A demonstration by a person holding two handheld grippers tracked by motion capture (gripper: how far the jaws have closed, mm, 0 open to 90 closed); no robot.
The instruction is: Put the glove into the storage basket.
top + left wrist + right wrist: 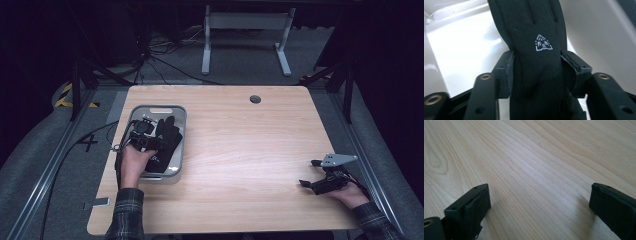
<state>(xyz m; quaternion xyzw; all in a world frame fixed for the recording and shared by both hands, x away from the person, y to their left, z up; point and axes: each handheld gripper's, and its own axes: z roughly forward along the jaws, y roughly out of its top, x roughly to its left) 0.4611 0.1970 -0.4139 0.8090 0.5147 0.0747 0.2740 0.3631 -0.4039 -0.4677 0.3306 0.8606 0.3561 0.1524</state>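
A black glove [169, 136] with a small white triangular logo lies in the grey bin [157, 108] at the table's left. My left gripper [151, 141] reaches down into the bin over it. In the left gripper view the glove [536, 75] runs up between the two pads [506, 72]; they flank it closely without squeezing it, and the gripper [536, 58] is open. My right gripper [309, 173] rests low near the table's right front corner, open. Bare wood lies between its jaws in the right gripper view [540, 195].
The bin's pale inner wall [461, 50] shines around the glove. The wooden table [240, 145] has a round cable hole [255, 99] near its far edge. Beyond it stands a white table frame [245, 35] on the grey floor, with cables at the left.
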